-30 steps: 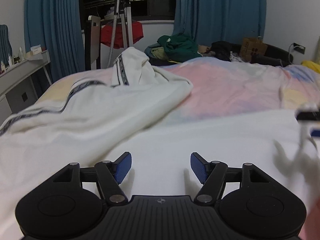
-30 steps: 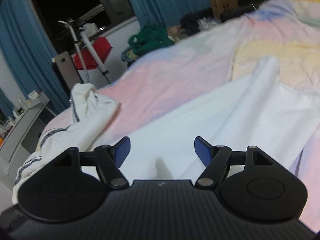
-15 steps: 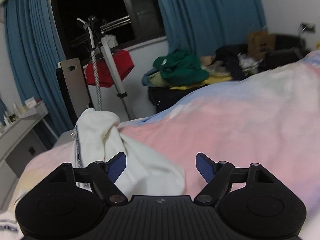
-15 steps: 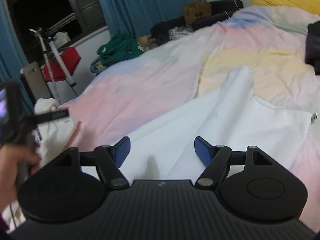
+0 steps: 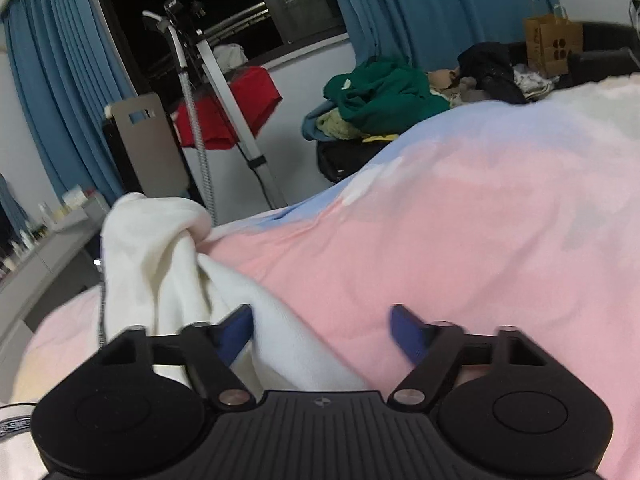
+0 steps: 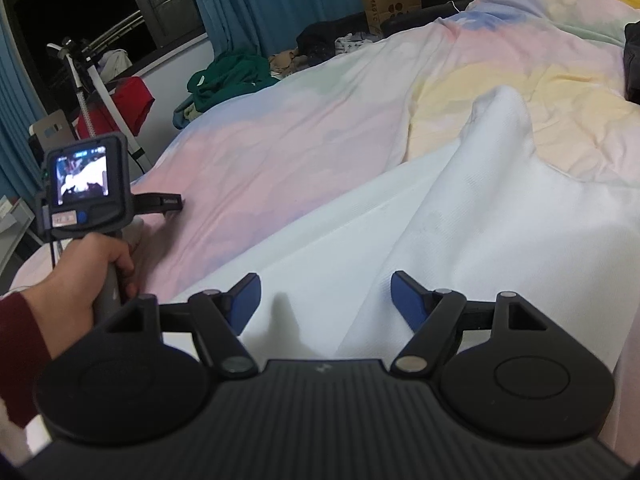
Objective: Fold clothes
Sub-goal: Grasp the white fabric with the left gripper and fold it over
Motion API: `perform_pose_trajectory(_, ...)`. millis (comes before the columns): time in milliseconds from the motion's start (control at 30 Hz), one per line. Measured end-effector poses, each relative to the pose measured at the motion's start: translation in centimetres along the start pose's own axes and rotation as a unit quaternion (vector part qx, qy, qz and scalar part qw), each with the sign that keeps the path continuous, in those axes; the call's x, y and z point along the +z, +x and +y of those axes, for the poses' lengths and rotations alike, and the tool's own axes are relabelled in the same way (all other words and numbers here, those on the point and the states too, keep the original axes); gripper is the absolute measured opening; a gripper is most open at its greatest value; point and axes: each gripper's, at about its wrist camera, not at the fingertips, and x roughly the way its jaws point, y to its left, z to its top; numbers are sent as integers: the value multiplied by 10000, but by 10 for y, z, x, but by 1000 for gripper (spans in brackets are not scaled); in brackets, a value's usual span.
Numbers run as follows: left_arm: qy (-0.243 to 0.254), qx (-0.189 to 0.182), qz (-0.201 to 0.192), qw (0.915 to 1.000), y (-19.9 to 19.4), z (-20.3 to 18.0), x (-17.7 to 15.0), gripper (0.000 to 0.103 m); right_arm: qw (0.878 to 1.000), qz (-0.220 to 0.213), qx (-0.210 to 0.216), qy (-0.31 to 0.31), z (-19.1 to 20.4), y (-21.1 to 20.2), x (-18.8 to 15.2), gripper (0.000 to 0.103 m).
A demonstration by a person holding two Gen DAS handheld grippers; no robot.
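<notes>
A cream garment with a dark stripe (image 5: 160, 248) lies bunched at the left end of the bed. One fold of it runs down between the fingers of my left gripper (image 5: 322, 332), close to the left pad. The jaws are closing, and the right pad is still clear of the cloth. A white garment (image 6: 460, 216) lies spread flat on the bed. My right gripper (image 6: 324, 300) hovers open over its near part with nothing pinched. In the right wrist view a hand (image 6: 80, 272) in a dark red sleeve holds the left tool's camera housing (image 6: 86, 184).
The pastel pink, yellow and blue bed cover (image 5: 460, 240) lies under everything. Beyond the bed are a green clothes pile (image 5: 380, 96), a paper bag (image 6: 390, 4), a steamer stand (image 5: 224, 92) with red cloth, and a desk (image 5: 48, 248). A black item (image 6: 632, 64) lies at the right.
The left gripper swept left across the bed from the white garment to the bunched cream one, and its jaws have narrowed. The hand and left tool have come into the right view.
</notes>
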Motion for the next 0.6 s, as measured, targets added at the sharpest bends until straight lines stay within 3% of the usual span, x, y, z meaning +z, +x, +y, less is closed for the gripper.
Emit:
perform_pose_trajectory(33, -40, 26, 48, 10000, 0, 2, 1, 49, 10000, -8, -3, 20, 0, 0, 0, 75)
perform_pose_trajectory(100, -113, 142, 146, 9997, -1, 5, 3, 19, 10000, -33, -44, 38, 0, 0, 0, 74)
perform_pose_trajectory(167, -96, 212, 205, 9995, -7, 8, 2, 7, 9999, -100, -112, 46, 3, -2, -1, 74)
perform_pose_trajectory(333, 57, 40, -130, 9999, -58, 20, 5, 4, 9990, -245, -107, -361, 15, -9, -5, 75)
perform_pose_trajectory(500, 361, -652, -578, 9955, -148, 26, -4, 3, 9992, -286, -10, -280, 10, -18, -3, 74)
perform_pose_trajectory(600, 226, -1177, -640, 9907, -203, 41, -29, 3, 9991, -388, 41, -141, 4, -27, 1, 73)
